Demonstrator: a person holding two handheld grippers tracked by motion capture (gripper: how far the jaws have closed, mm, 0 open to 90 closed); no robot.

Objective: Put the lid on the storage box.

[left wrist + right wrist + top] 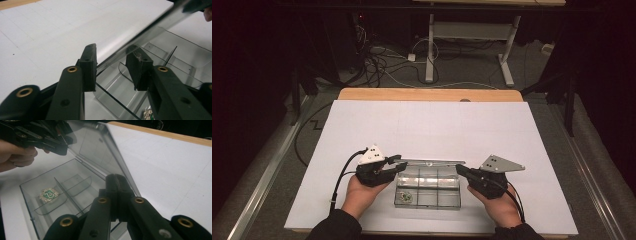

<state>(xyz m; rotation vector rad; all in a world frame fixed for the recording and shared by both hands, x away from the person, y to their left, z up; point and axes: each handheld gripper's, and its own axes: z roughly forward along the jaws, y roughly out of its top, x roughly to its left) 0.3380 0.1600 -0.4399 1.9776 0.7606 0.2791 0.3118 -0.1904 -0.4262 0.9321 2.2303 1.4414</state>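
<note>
White paper-covered table with a bare wooden edge at the far side; beyond it, a tangle of floor cables and a white desk frame. Near the front edge lies a clear plastic compartment box, its transparent hinged lid raised. A small green-and-gold round badge rests in one near-corner compartment. Left gripper: jaws apart, straddling the lid's edge. Right gripper: jaws pressed together at the lid's edge.

Dark room, cabled floor, white-legged desk.
</note>
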